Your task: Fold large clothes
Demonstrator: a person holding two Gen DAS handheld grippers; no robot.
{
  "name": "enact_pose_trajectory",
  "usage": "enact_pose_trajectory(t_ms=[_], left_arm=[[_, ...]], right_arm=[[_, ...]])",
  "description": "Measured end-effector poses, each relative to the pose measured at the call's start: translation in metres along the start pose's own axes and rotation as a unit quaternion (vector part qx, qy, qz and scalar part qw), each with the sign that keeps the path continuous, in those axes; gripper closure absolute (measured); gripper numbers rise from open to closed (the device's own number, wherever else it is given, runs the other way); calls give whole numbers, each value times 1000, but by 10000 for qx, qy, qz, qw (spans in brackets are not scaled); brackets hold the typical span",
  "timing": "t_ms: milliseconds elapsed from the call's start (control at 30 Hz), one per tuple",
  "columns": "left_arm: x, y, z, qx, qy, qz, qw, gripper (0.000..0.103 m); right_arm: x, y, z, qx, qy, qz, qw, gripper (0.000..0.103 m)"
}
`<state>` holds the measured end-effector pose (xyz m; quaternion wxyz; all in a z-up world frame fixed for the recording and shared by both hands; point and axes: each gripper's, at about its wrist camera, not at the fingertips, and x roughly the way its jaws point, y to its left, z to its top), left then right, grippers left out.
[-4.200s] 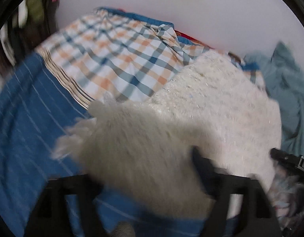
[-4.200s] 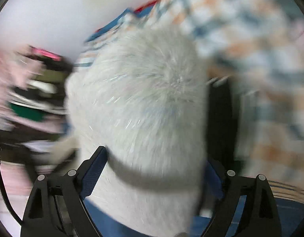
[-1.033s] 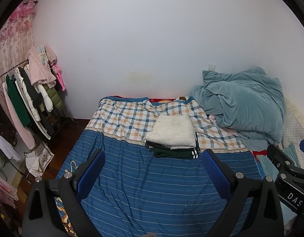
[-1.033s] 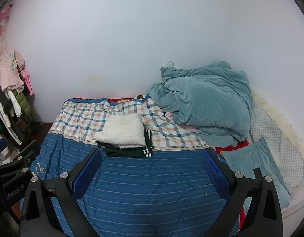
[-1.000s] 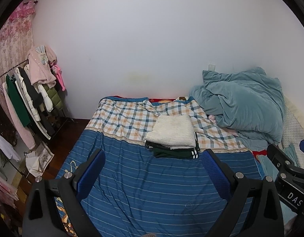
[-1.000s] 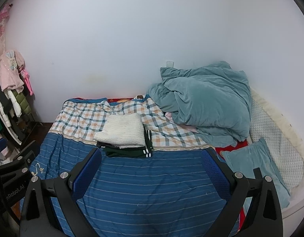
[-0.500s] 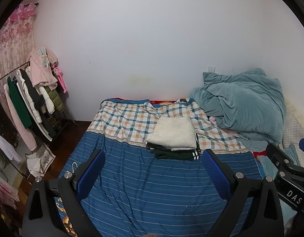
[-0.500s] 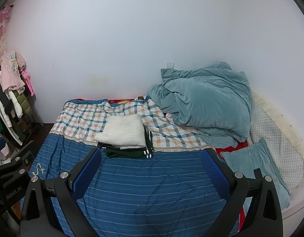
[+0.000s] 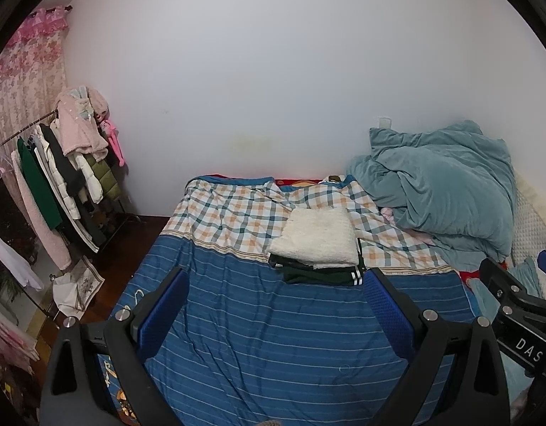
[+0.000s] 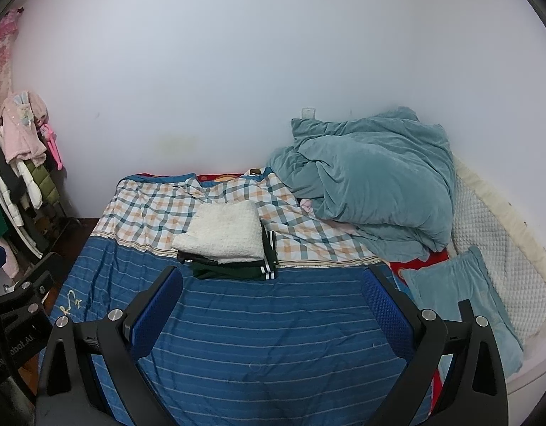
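Note:
A folded white fluffy garment (image 9: 317,236) lies on top of a folded dark green garment with white stripes (image 9: 322,275), stacked mid-bed on the blue striped and checked bedspread (image 9: 258,337). The stack also shows in the right wrist view, white (image 10: 225,232) over green (image 10: 237,269). My left gripper (image 9: 276,305) is open and empty, held back from the bed, well short of the stack. My right gripper (image 10: 271,301) is open and empty, likewise far from the stack. Part of the right gripper's body shows at the left wrist view's right edge (image 9: 518,319).
A crumpled teal duvet (image 10: 372,177) is heaped at the bed's far right, with a teal pillow (image 10: 461,294) and a white quilted pad (image 10: 500,248) beside it. A clothes rack with hanging garments (image 9: 59,177) stands on the left, by the white wall.
4.2 s ago both grippers were close against the white garment. Now they are open and pulled far back. Over the last second both views tilted slightly upward.

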<state>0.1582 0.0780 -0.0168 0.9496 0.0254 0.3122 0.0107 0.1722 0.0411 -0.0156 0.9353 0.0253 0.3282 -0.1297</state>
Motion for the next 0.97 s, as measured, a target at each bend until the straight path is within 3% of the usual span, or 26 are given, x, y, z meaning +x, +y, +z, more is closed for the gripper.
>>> enact_pose_trajectory(t_ms=[967], left_arm=[[0,1,-6,-28,30,-36,10000,3]], right_arm=[[0,0,-6,16,-5,9,10000,1]])
